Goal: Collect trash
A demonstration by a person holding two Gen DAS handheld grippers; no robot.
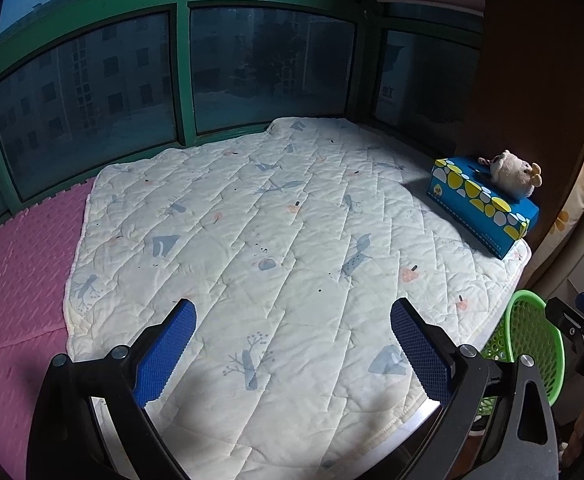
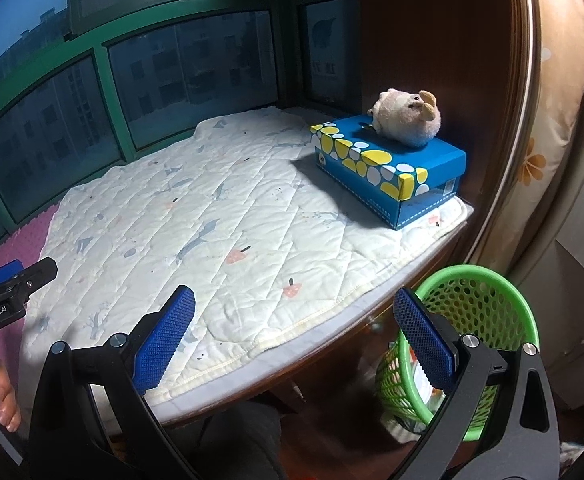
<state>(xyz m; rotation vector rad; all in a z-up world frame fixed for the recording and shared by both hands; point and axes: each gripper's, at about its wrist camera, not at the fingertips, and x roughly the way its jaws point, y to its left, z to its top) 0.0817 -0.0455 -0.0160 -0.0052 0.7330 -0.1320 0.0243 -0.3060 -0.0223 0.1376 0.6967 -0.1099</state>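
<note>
Both tools stand wide with nothing between their blue pads: the left gripper (image 1: pixel 292 340) hangs over the pale quilted cotton mat (image 1: pixel 276 240), the right gripper (image 2: pixel 294 330) over the mat's front edge. No loose trash shows on the mat; the round green plastic mesh basket (image 2: pixel 488 300) sits on the floor below that edge, beside the right tool, with scraps already inside. A risk, I judge: mistaking the blue dotted cardboard tissue box (image 2: pixel 388 164) or the small beige plush toy (image 2: pixel 406 120) resting on it for waste, or knocking the basket over with the right finger.
</note>
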